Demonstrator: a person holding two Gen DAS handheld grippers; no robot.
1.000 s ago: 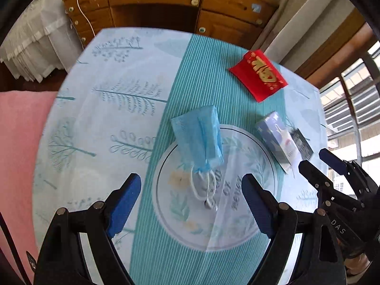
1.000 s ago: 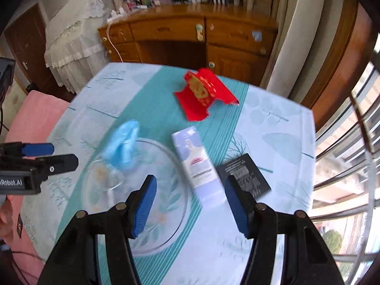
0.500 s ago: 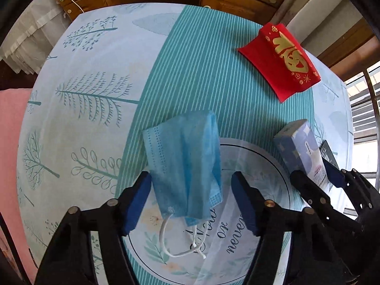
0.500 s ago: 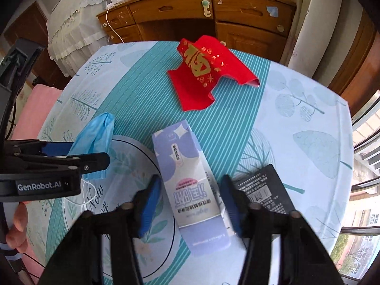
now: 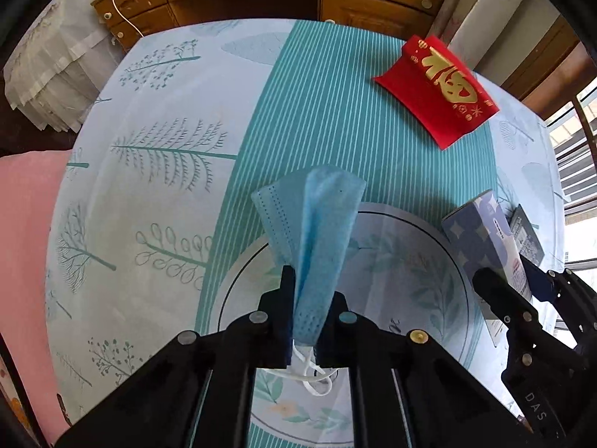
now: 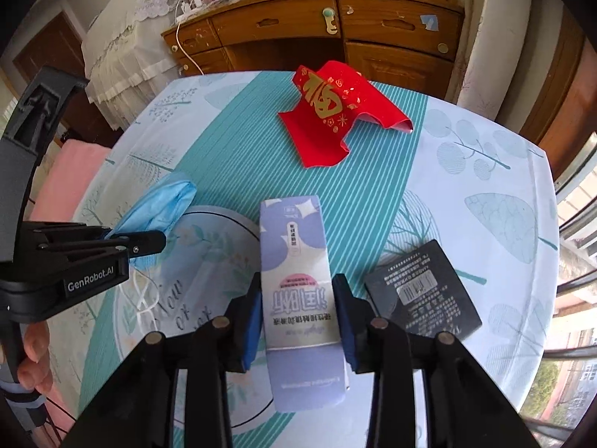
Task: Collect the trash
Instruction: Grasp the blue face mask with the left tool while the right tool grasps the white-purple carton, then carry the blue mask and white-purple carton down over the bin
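Observation:
A crumpled blue face mask (image 5: 313,216) rises from the round table, pinched at its lower end by my left gripper (image 5: 309,280), which is shut on it; its white ear loops dangle below the fingers. In the right wrist view the same mask (image 6: 160,205) hangs from the left gripper (image 6: 149,240). A purple carton box (image 6: 293,246) lies flat between the blue pads of my right gripper (image 6: 296,291), whose jaws are closing with both pads against the box's long sides. The box (image 5: 481,231) and right gripper (image 5: 515,272) also show at the left view's right edge.
A red envelope with gold lettering (image 6: 332,115) lies bent at the far side of the tablecloth (image 6: 231,142). A black card (image 6: 421,291) lies right of the box. A wooden cabinet (image 6: 335,37) stands behind the table, a pink cushion (image 5: 22,242) to the left.
Both grippers came down to the table. The left jaws closed from wide open onto the mask and bunched it up. The right jaws narrowed around the purple box.

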